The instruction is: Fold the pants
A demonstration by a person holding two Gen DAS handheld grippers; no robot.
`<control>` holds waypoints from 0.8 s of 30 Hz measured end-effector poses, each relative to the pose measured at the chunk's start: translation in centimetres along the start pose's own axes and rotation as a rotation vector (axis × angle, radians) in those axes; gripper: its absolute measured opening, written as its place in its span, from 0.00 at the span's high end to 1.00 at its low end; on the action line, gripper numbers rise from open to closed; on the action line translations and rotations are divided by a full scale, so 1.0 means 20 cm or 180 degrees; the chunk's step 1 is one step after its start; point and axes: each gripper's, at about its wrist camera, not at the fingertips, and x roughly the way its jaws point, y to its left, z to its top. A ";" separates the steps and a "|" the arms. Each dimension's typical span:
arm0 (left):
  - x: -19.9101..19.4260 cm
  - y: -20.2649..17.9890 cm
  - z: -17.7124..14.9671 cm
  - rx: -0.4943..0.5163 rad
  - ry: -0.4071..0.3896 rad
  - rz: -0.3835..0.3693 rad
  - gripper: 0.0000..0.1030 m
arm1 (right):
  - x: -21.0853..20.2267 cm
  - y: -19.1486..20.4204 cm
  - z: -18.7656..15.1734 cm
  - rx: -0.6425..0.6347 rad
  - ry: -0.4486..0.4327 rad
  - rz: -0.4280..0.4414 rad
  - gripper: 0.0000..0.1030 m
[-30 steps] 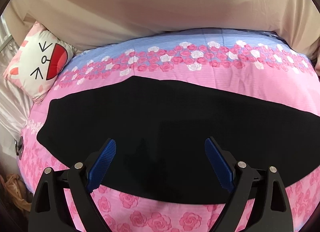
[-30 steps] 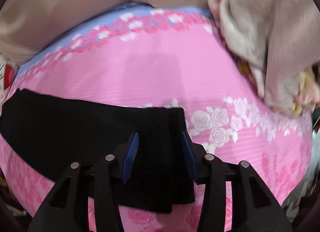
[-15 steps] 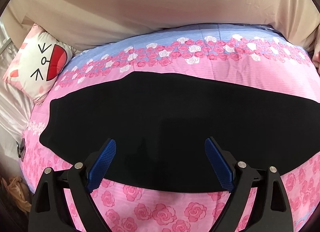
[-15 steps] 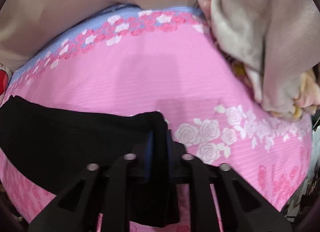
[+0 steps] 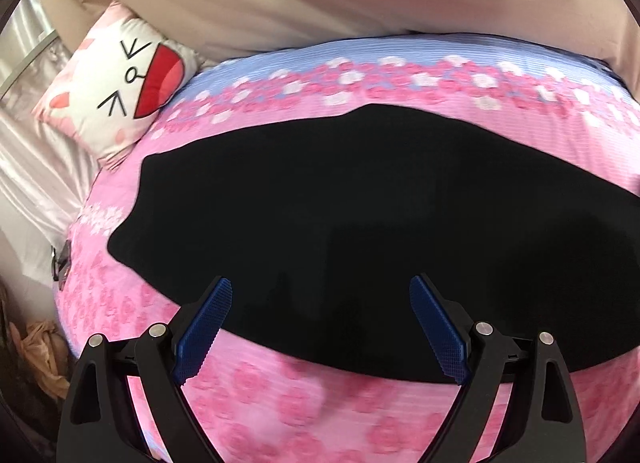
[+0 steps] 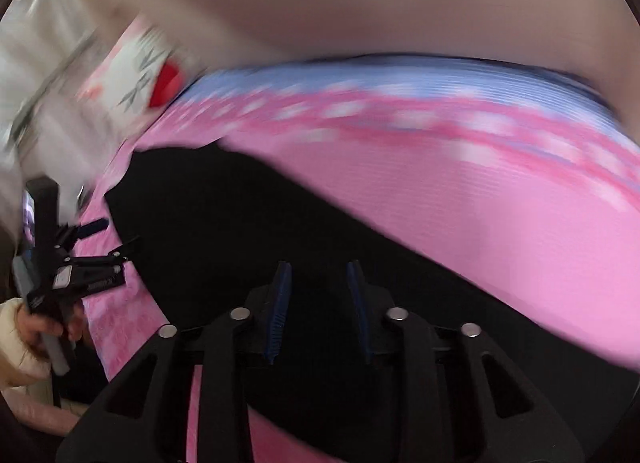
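Across frame middle, on pink bed [image 5: 280, 403]: black pants [image 5: 360, 223] spread flat. Left gripper [image 5: 320, 315] jaws spread wide, empty, above near edge. Right gripper [image 6: 318, 303] jaws narrow, apparently pinching pants; view blurred. Advice: grip left end fully, fold evenly.

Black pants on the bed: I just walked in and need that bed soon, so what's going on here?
A person is folding black pants spread across a pink rose-print bedspread, using a handheld gripper in each hand. The right gripper has narrowed its blue pads around dark fabric at one end of the pants; blur hides how firmly it holds. The left gripper is wide open above the pants' near edge, holding nothing. A cat-face cushion sits at the bed's corner.
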 end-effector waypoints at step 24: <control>0.29 0.40 0.00 -0.0030 0.0125 -0.0035 0.14 | 0.53 0.12 0.41 -0.0278 -0.0008 -0.0217 0.87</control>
